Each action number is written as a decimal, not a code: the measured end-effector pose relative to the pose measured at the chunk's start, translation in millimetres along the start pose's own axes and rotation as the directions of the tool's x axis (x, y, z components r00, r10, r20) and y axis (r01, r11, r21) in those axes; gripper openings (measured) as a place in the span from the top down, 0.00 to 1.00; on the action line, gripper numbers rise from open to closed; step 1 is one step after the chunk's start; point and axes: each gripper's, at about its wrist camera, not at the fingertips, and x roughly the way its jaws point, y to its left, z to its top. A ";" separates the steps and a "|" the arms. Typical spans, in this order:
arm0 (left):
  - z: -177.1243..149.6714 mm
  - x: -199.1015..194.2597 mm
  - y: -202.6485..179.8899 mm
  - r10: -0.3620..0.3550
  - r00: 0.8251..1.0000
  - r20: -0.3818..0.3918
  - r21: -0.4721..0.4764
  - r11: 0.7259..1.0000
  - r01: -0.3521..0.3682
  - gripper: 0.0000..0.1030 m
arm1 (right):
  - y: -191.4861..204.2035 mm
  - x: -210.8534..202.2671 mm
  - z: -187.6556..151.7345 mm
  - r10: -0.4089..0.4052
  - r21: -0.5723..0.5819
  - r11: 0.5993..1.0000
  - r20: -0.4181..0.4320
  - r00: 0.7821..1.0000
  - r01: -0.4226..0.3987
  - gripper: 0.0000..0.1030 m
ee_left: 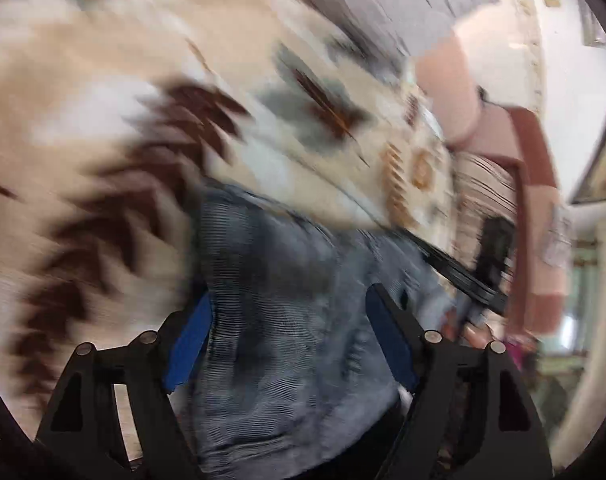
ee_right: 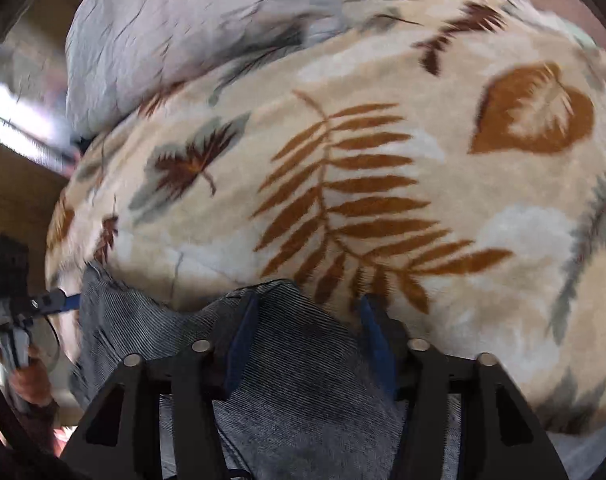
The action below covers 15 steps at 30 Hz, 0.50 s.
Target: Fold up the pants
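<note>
Blue-grey denim pants [ee_left: 271, 248] lie bunched on a leaf-patterned blanket [ee_left: 103, 80]. In the left wrist view, which is blurred, my left gripper [ee_left: 289, 296] is over them, open, its blue pads [ee_left: 187, 344] wide apart with denim under and between them. In the right wrist view my right gripper [ee_right: 307, 300] points steeply down at an edge of the pants [ee_right: 303, 380]. A bunched fold of denim fills the space between its pads, which grip it. The left gripper [ee_right: 63, 300] shows at the far left of that view, at the other edge of the pants.
The beige blanket [ee_right: 383, 160] with brown leaves covers the bed. A grey quilted cover [ee_right: 163, 32] lies at the back. A person's arm in a pink and brown sleeve [ee_left: 535, 184] reaches in at the right of the left wrist view.
</note>
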 end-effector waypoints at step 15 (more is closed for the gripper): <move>-11.5 -1.1 -31.4 0.260 0.959 0.114 0.148 0.950 -0.275 0.74 | -4.4 1.2 3.3 -0.154 0.111 0.984 0.117 0.981 0.141 0.91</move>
